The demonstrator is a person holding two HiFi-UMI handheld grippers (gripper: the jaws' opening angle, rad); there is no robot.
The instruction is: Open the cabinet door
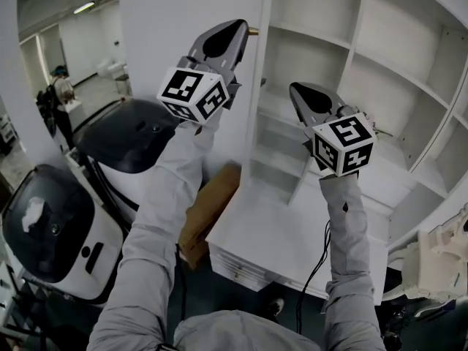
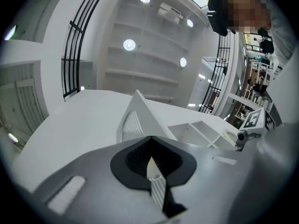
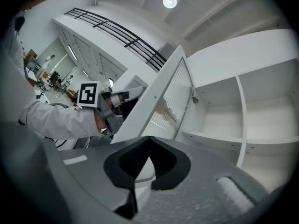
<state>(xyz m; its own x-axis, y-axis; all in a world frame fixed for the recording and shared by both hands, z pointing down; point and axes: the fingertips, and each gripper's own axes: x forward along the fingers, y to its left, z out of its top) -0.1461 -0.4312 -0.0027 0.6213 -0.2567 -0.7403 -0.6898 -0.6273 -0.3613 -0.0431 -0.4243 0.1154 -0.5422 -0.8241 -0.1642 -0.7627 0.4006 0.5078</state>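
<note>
The white cabinet door (image 1: 183, 28) stands swung open, edge-on to me, with a small brass knob (image 1: 253, 31) on its edge. My left gripper (image 1: 241, 25) is raised in front of the door, its tips just left of the knob, and its jaws are shut with nothing seen between them. In the left gripper view the gripper (image 2: 150, 139) faces the door's thin edge (image 2: 138, 118). My right gripper (image 1: 296, 88) hangs shut in front of the open shelves (image 1: 329, 42). In the right gripper view the gripper (image 3: 149, 138) faces the door's ribbed inner side (image 3: 170, 101).
A white counter (image 1: 278, 232) juts out below the shelves. A cardboard box (image 1: 208, 210) leans beside it. Two white machines with black domes (image 1: 55, 225) stand at the left. A person (image 1: 57, 93) is far back at the left. A white device (image 1: 439, 262) sits at the right.
</note>
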